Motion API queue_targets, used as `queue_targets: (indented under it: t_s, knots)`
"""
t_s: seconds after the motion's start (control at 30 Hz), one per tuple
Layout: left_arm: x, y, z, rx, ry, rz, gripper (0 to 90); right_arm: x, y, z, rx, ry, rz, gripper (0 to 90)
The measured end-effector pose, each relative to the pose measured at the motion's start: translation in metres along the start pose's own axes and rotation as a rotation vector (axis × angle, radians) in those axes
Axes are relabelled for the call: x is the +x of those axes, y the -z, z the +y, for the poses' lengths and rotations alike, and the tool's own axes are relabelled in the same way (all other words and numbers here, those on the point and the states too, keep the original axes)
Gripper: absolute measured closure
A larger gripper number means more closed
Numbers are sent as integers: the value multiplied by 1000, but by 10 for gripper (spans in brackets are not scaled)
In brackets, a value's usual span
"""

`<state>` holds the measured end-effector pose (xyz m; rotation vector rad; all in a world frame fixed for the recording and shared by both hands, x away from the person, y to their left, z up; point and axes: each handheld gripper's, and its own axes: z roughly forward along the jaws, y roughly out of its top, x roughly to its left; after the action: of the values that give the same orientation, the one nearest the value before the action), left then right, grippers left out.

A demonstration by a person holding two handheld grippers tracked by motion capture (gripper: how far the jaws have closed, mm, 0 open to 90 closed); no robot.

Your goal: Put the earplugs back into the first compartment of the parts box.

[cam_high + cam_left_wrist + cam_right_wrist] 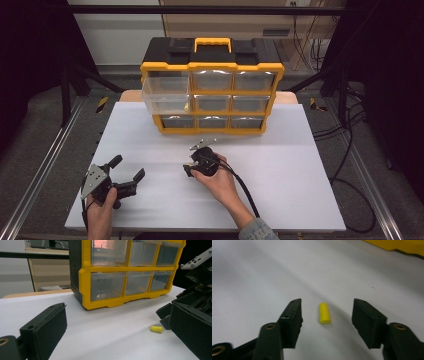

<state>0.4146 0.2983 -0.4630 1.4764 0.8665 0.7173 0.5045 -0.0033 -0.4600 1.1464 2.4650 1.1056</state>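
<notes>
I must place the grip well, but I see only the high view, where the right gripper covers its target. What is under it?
Observer: A small yellow plug lies on the white table, between the jaws of the right gripper.
Operator: Do the pads touch it?
Observer: No, there is a gap on each side.
Operator: What does the left gripper hold?
Observer: Nothing; the left gripper is open, with bare table between its jaws.

Earplug (324,313) on table (300,165), between right tongs (326,320) jaws; drawer cabinet (212,85) behind; left tongs (127,172) left.
</notes>
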Motion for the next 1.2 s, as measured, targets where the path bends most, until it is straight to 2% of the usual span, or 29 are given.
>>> queue_targets:
  t_s: [0.13, 0.17, 0.27, 0.37, 0.47, 0.5, 0.67, 0.73, 0.77, 0.8, 0.83, 0.9, 0.97, 1.03, 1.07, 1.2]
  knots:
    - [0, -1, 0, 2, 1, 1, 13, 1, 0, 0, -10, -16, 8, 507]
    - [0, -1, 0, 6, -4, 0, 13, 3, -2, -1, -12, -8, 12, 560]
    - [-1, -1, 0, 7, -7, -2, 13, 5, -4, -1, 0, 4, 13, 609]
    - [-3, -2, 0, 11, -12, -7, 13, 8, -12, -4, 28, 19, -5, 662]
    - [-3, -2, 0, 14, -13, -5, 13, 6, -17, -6, 28, 24, -5, 690]
    - [-3, -2, -1, 13, -8, -5, 13, 5, -18, -6, 22, 29, -24, 781]
    - [-1, -1, -1, 10, -1, -2, 13, 4, -17, -6, 21, 25, -24, 817]
    - [-1, -2, -1, 14, -3, -3, 13, 5, -7, -6, -55, -37, 10, 822]
    - [-1, -2, -1, 15, -4, -3, 13, 5, -7, -6, -55, -37, 10, 822]
    - [-1, -2, -1, 16, -3, -2, 13, 8, -3, -7, -86, -46, 7, 823]
    - [0, -2, -1, 12, 4, -1, 13, 18, 6, -10, -139, -37, -48, 821]
    - [0, -2, -1, 11, 10, 0, 13, 19, 7, -11, -153, -38, -55, 821]
    - [-1, -1, -1, 11, 6, 1, 13, 29, 13, -14, -225, -28, -92, 821]
    - [-1, -1, -1, 9, 5, 2, 13, 30, 12, -15, -235, -15, -105, 821]
    - [-1, -2, -1, 13, 5, 3, 13, 32, 13, -15, -260, 20, -144, 821]
    - [-1, -1, -2, 18, 6, 8, 14, 31, 16, -15, -308, -6, -138, 821]
